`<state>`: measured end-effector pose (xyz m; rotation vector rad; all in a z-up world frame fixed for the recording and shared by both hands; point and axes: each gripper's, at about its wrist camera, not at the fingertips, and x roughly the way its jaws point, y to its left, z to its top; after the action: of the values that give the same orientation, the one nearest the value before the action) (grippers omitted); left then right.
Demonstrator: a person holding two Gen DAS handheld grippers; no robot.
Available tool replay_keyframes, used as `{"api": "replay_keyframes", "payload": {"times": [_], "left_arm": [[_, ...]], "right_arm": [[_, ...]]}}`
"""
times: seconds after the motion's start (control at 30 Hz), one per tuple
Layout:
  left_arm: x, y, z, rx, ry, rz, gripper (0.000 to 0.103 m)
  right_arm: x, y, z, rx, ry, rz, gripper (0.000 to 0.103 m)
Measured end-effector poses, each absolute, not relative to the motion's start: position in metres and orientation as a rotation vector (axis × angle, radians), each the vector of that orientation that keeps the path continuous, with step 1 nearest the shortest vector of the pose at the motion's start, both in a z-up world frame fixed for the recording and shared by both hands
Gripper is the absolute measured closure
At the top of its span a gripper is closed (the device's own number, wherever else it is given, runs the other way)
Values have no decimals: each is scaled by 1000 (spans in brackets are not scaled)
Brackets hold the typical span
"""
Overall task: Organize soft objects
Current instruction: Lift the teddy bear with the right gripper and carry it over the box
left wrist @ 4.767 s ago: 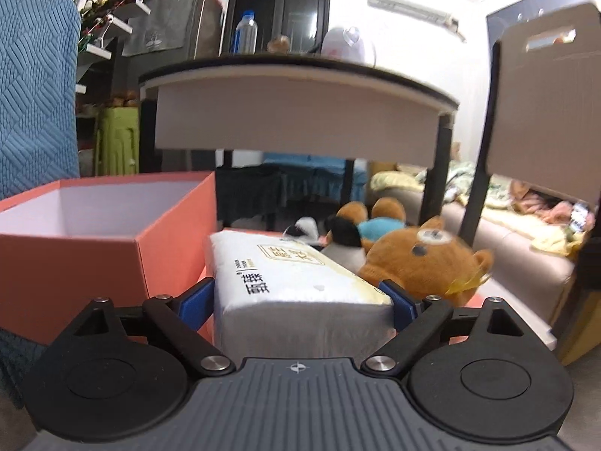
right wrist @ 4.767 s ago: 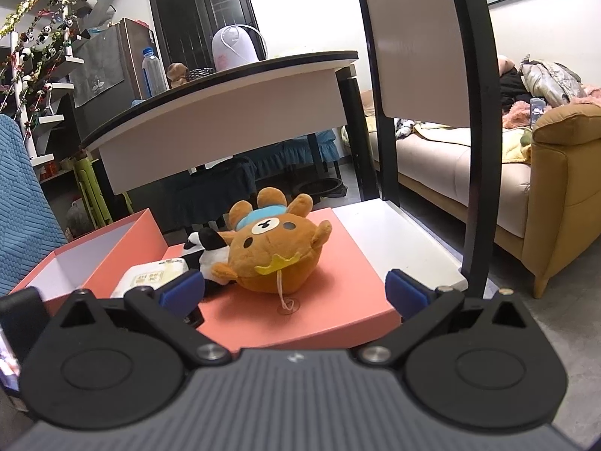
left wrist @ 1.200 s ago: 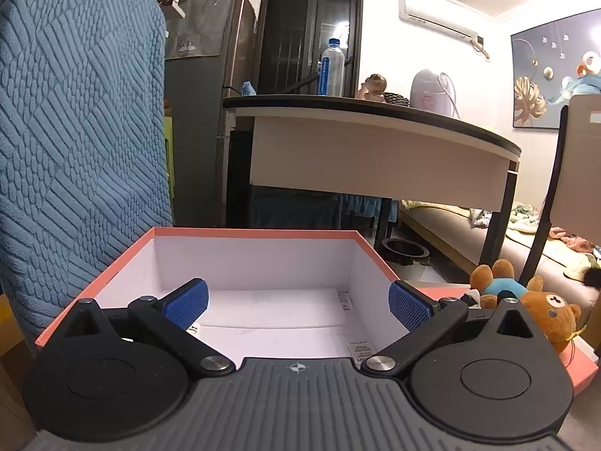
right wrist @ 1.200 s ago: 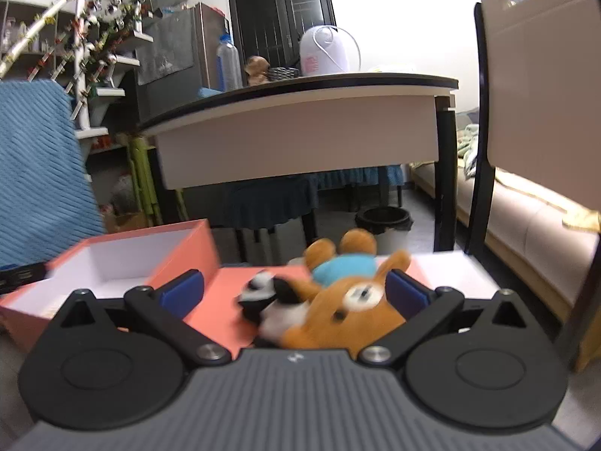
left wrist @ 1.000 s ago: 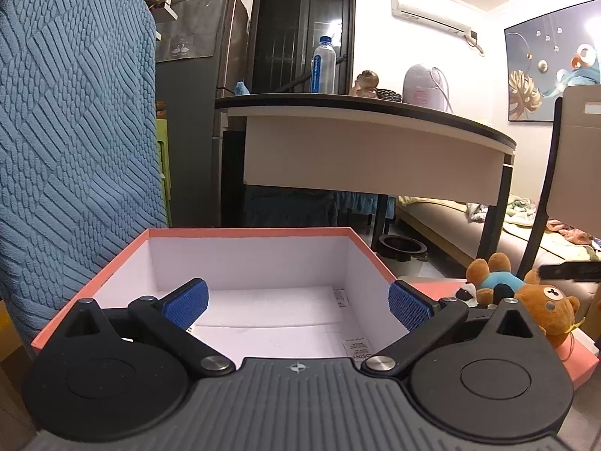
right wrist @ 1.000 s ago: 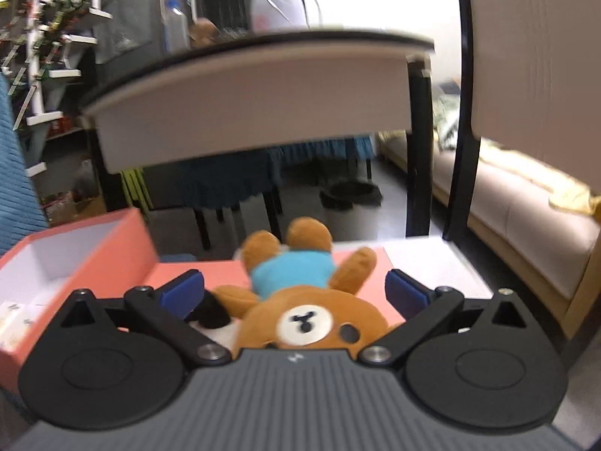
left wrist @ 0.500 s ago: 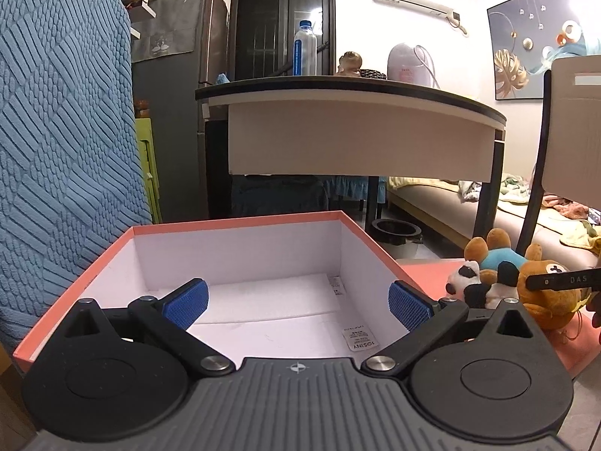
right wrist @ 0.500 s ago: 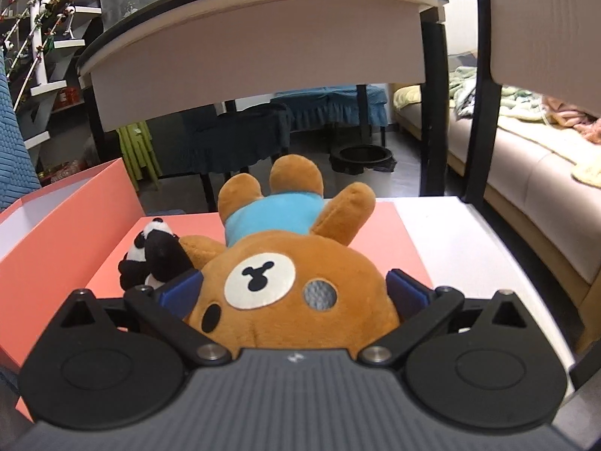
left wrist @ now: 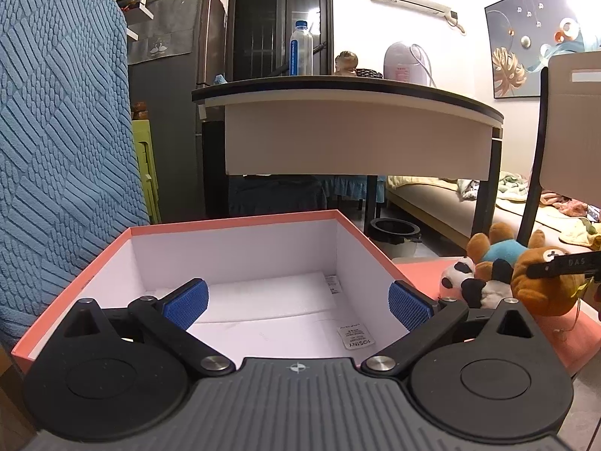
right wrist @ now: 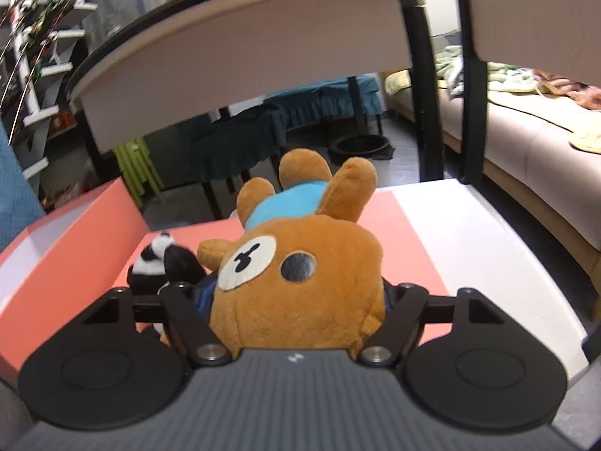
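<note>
With the right gripper (right wrist: 296,300) clamped on the brown bear (right wrist: 300,282), a straight lift toward the pink box (left wrist: 233,221) would spare the panda (right wrist: 161,259), while the left gripper (left wrist: 296,302) gaped empty.

The right gripper (right wrist: 296,297) fills the lower frame, its jaws pressed against the head of a brown bear plush (right wrist: 300,274). A small panda plush (right wrist: 161,259) lies just left, touching it.

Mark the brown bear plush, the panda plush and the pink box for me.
brown bear plush (right wrist: 300,285), right wrist view, on its head between the eyes.
panda plush (right wrist: 159,257), right wrist view, on its black-and-white head.
pink box (left wrist: 233,223), left wrist view, on the far rim.
</note>
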<state>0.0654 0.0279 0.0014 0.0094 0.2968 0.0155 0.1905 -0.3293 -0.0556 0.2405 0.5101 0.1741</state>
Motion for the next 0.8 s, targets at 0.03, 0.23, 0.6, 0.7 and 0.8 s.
{"api": "replay_keyframes", "payload": {"times": [0.03,0.23,0.6,0.7,0.8], "left_arm": [[65,28,3,7,292,19,0],[62,31,10,-10,268,28,0],[62,31,13,13,262,55,0],[62,37,15,5,260,78,0],[60,46,16,-9,257,109,0]], "right_arm": [[189,-331,-53,246,500,161,29],[179,-343,-35,289,417,97,29],[164,-302,0,277,310,163,29],[163,-281,9,267,286,203,29],[162,-260,15,262,272,243,29]]}}
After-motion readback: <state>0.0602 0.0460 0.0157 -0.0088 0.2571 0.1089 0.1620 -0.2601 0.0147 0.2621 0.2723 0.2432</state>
